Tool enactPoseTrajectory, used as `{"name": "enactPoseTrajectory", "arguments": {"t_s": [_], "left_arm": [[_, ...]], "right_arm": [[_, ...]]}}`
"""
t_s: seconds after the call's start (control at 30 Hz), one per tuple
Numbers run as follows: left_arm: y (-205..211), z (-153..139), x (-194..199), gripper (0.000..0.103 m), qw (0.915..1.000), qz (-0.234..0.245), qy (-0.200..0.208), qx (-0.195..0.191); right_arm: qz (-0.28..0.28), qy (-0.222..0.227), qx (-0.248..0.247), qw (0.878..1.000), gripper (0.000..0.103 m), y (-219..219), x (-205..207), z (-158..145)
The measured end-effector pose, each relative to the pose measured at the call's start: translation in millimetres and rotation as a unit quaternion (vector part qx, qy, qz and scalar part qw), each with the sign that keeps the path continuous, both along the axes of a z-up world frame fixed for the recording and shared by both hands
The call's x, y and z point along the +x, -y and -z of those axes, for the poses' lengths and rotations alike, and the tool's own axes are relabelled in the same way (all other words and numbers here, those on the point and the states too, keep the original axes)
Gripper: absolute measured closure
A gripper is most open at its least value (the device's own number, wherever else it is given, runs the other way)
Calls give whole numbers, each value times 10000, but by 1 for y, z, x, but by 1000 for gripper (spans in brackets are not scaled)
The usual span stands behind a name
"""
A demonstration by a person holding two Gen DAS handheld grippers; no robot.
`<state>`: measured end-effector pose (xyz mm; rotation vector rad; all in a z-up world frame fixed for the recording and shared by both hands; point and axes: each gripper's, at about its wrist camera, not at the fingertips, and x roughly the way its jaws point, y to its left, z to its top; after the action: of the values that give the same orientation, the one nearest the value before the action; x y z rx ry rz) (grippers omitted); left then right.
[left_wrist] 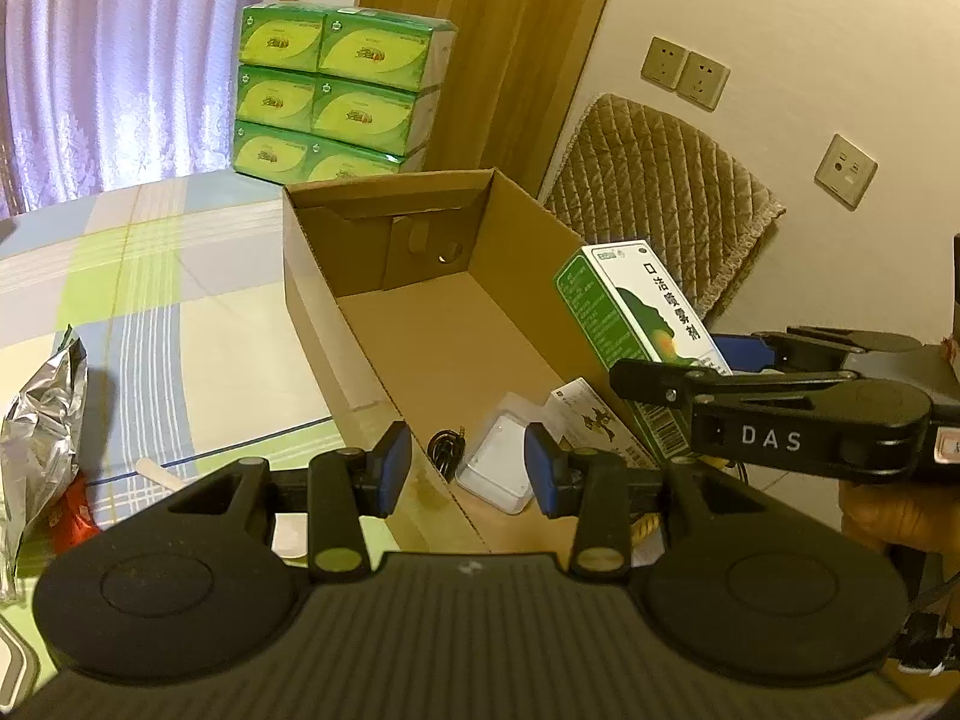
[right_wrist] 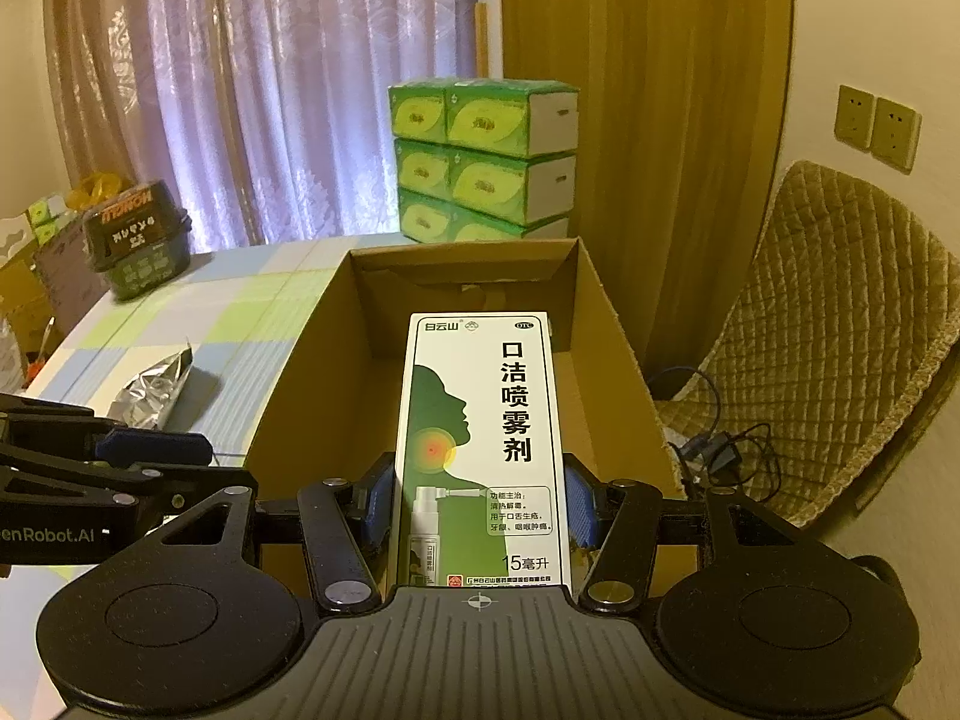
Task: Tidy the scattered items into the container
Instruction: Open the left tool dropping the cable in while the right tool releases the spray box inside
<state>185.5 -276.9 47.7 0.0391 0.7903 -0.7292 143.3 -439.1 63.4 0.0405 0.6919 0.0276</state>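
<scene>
R gripper [right_wrist: 480, 510] clamps spray box [right_wrist: 480, 420] over carton [left_wrist: 312, 300]; foil bag [left_wrist: 42, 420] nearby

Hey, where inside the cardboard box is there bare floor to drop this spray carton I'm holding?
The far half of the cardboard box floor is bare, bordered by its back wall with the cutout and both side walls. The near end is crowded: white case, black cable and paper leaflet. The right gripper holds the spray carton over it.
</scene>
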Motion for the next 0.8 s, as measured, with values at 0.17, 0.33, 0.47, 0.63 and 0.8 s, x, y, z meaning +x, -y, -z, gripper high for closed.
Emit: {"name": "enactPoseTrajectory", "arguments": {"t_s": [0.17, 0.33, 0.47, 0.63, 0.8], "left_arm": [[-2, 1, 1, 68, 10000, -75, -41, -16], [-5, 4, 3, 68, 9999, -142, -93, 0], [-8, 5, 2, 68, 9998, -183, -106, -10], [-13, 5, 1, 68, 9996, -256, -115, -19], [-21, 4, -3, 67, 9995, -312, -107, -18]], "right_arm": [[-43, -29, 41, 10000, 45, -2, 2, 3], [-105, 184, -48, 9998, 18, -5, -1, 2], [-102, 135, -29, 9999, 18, -4, -1, 2], [-75, 99, -9, 9999, 18, -4, -5, 4], [-93, 82, 14, 9999, 18, -8, -10, 2]]}}
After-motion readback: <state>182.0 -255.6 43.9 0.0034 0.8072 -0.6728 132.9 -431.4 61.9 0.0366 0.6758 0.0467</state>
